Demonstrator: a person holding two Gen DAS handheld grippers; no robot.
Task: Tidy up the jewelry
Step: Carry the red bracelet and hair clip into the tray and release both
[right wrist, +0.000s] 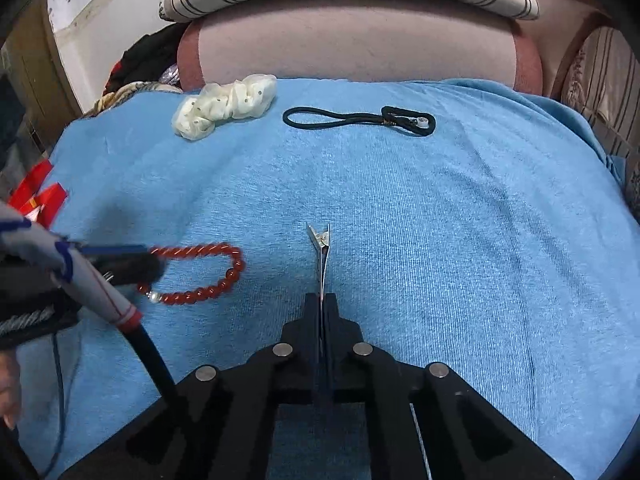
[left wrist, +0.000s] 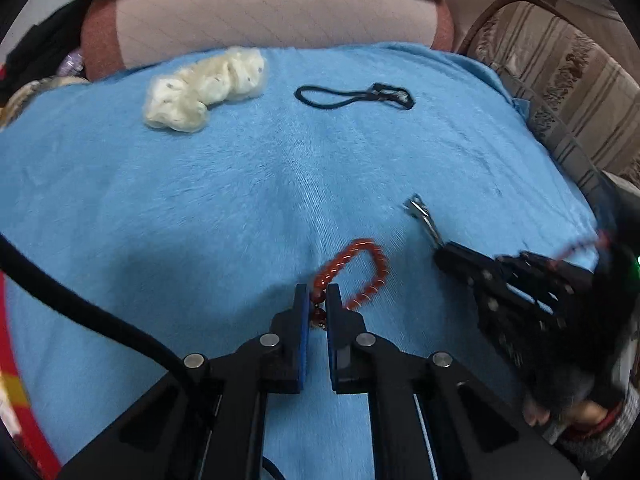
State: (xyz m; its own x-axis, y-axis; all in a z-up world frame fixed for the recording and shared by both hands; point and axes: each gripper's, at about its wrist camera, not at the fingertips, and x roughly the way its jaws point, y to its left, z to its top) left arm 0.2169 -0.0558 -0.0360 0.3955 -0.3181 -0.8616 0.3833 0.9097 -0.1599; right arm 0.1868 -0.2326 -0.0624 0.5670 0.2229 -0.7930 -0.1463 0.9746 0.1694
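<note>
We see soft, even indoor light on the blue blanket (left wrist: 240, 184), with a broad dim shadow left of the red bead bracelet (left wrist: 362, 276). Fisheye bending curves the edges into black corners. In the left wrist view the right hand-held gripper (left wrist: 440, 254) smears with motion blur; the far cushion (right wrist: 352, 44) looks slightly soft.

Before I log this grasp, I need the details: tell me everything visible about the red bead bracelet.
The red bead bracelet is a loop of glossy round orange-red beads, like glass or stone, with one pale silvery bead. It lies flattened into a long oval on the blue towel. One end is pinched between the blue-padded fingers of the left gripper; the rest rests on the cloth, apart from the other items.
</note>
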